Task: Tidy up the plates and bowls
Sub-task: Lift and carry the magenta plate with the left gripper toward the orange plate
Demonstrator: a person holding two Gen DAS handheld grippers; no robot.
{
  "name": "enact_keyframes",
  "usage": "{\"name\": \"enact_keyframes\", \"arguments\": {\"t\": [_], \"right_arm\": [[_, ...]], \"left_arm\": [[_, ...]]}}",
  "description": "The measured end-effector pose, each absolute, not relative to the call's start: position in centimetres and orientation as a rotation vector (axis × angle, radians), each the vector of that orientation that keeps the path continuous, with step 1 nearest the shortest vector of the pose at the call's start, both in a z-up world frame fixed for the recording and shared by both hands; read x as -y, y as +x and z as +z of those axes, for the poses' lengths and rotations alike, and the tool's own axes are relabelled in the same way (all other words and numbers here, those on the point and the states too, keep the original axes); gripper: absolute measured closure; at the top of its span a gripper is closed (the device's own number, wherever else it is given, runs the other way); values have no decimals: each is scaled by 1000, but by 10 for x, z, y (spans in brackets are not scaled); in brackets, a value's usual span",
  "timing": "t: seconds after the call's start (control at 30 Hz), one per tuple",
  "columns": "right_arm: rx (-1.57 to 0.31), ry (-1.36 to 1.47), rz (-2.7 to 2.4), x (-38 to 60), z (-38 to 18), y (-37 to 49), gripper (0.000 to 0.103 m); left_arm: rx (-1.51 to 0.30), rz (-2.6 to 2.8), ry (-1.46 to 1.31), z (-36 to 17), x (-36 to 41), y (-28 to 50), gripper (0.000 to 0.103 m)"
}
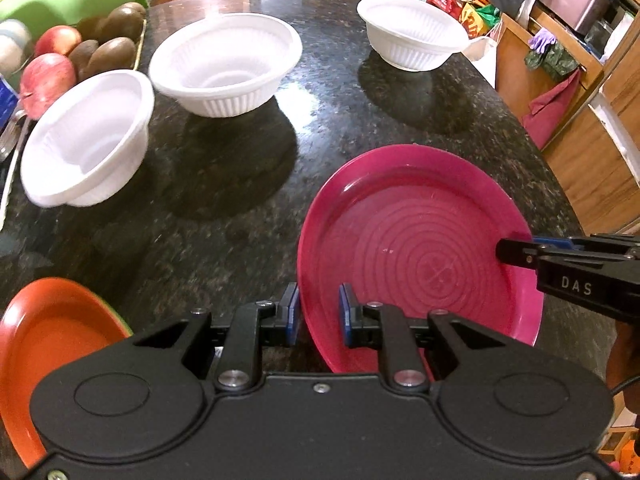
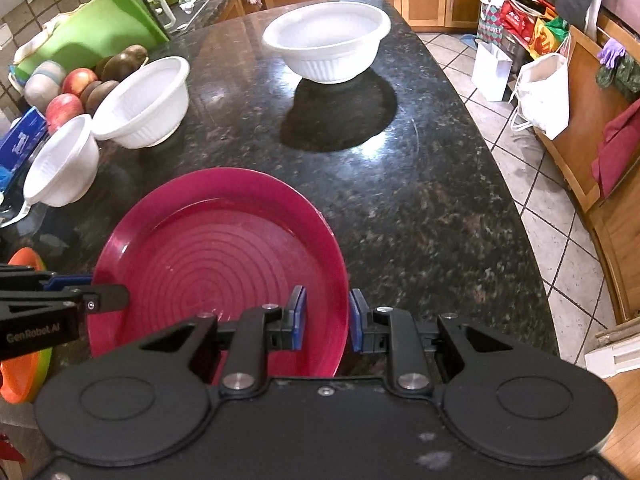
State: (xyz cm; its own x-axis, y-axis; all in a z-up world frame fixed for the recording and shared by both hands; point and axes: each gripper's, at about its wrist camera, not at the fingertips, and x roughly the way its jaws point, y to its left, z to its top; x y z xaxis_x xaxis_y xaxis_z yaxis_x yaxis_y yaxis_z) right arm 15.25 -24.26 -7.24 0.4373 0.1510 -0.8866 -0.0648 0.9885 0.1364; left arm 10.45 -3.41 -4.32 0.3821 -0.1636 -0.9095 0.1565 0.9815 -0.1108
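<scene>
A magenta plate (image 1: 420, 240) (image 2: 216, 248) hangs over the dark granite counter (image 1: 248, 200), gripped on two opposite sides. My left gripper (image 1: 319, 312) (image 2: 108, 296) is shut on its left rim. On the right rim my right gripper (image 2: 326, 316) (image 1: 516, 250) is shut as well. Three white ribbed bowls stand on the counter: one at the near left (image 1: 88, 140) (image 2: 62, 160), one behind it (image 1: 226, 64) (image 2: 142, 100), one far right (image 1: 412, 32) (image 2: 326, 40). An orange plate (image 1: 48, 332) (image 2: 24, 376) lies at the near left on a green one.
Apples (image 1: 48, 80) and brown fruit (image 1: 108, 52) sit at the counter's left edge beside a green board (image 2: 92, 28). The counter's curved right edge (image 2: 500, 184) drops to a tiled floor with bags (image 2: 544, 92) and wooden cabinets.
</scene>
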Motion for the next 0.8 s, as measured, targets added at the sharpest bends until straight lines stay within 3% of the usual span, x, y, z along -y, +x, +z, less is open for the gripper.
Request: {"name": "enact_keyframes", "arguments": {"t": [0.8], "right_arm": [[-1013, -18, 340, 145, -25, 117, 79]], "left_arm": [[-1065, 1, -121, -12, -54, 44, 77]]}}
